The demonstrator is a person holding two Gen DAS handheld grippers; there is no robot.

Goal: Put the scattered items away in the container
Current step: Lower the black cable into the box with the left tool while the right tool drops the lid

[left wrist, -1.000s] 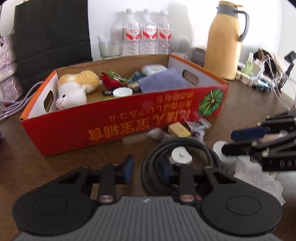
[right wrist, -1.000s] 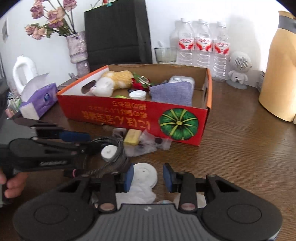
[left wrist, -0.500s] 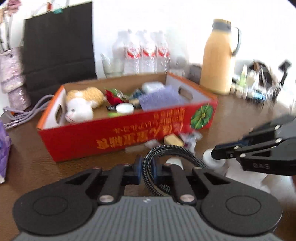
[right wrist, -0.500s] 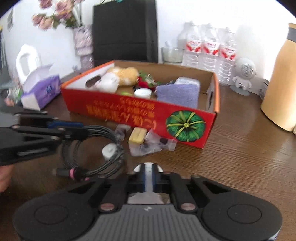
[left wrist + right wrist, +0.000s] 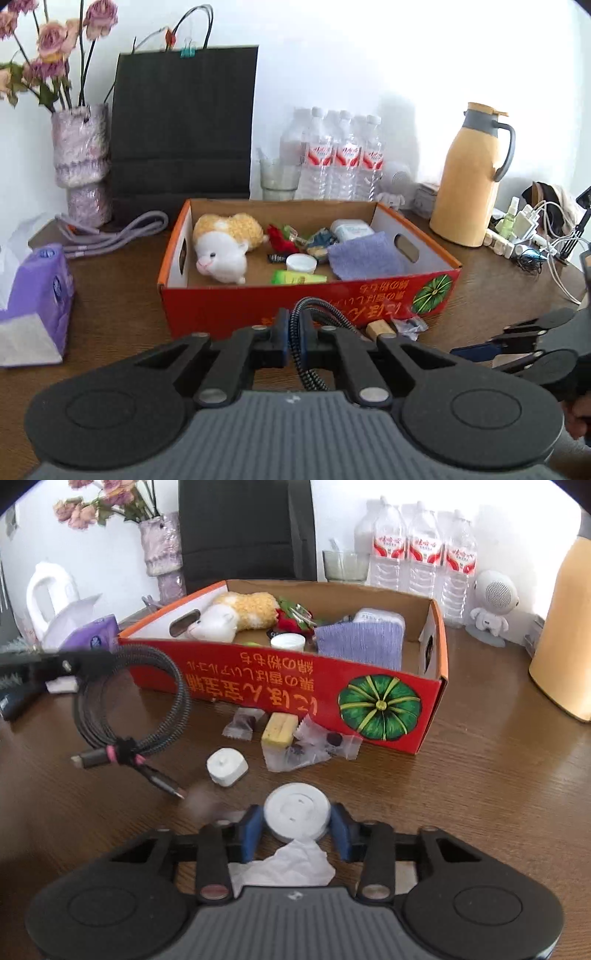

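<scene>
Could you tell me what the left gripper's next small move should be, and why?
Probably carry the coiled cable forward over the red box rim. The left gripper is shut on the cable, which hangs clear of the table, short of the box.

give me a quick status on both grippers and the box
Left gripper shut on braided cable, lifted clear of table. Right gripper jaws opening around white disc. Red box open, nothing blocking it.

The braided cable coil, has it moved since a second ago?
Yes. The braided cable coil has come up off the table, pinched in the left gripper, and now hangs beside the red box.
</scene>
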